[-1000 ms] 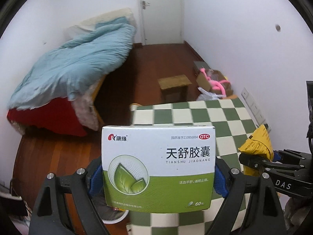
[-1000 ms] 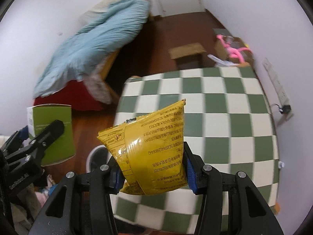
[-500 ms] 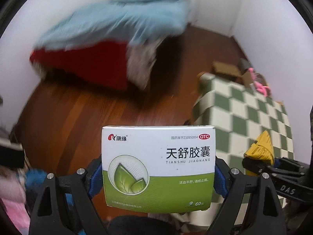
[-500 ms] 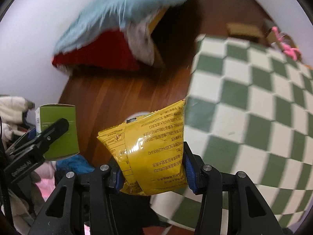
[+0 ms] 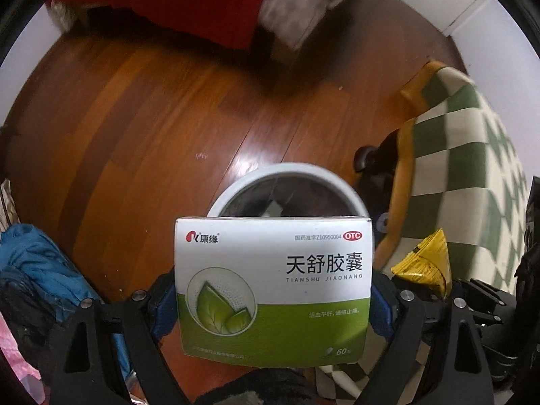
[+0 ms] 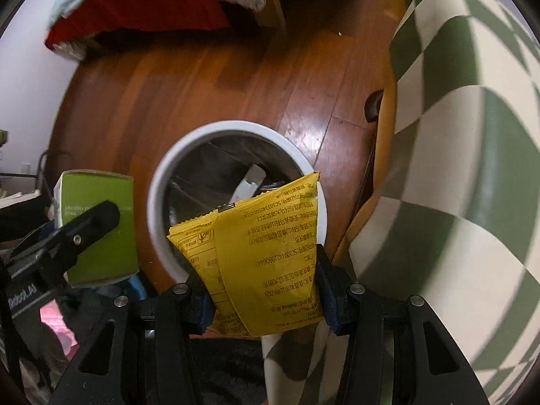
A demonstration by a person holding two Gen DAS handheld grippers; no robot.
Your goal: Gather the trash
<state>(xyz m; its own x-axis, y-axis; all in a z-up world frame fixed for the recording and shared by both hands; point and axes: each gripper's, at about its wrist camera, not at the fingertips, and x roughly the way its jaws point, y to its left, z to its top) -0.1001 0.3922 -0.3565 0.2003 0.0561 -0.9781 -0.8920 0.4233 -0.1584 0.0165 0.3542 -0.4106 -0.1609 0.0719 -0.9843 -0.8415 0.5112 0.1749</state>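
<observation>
Left hand-held gripper (image 5: pixel 273 298): it pinches the medicine box (image 5: pixel 273 287) by its two short ends, between the blue pads; the box stands upright with its long axis going across, from one finger to the other.
Box and bin: in the left wrist view the white rim of the trash bin (image 5: pixel 287 173) shows just over the top edge of the box, so the bin lies ahead and below; from the right wrist view the box (image 6: pixel 98 226) looks to be beside the left of the rim, not yet over the opening.
Trash bin: it stands on the wooden floor (image 6: pixel 202 77), just beside the surface with the green and cream checked cloth (image 6: pixel 472 135); a dark liner and some white scrap are inside.
Right hand-held gripper (image 6: pixel 266 298): it pinches the yellow snack bag (image 6: pixel 266 256) at the lower part, and the bag points up and forward.
Bag and bin: the top corner of the bag reaches over the near right part of the rim (image 6: pixel 162 182).
Nearer arm: I judge the right one is nearer, almost above the opening; the left must go a little forward and to the right before letting go.
</observation>
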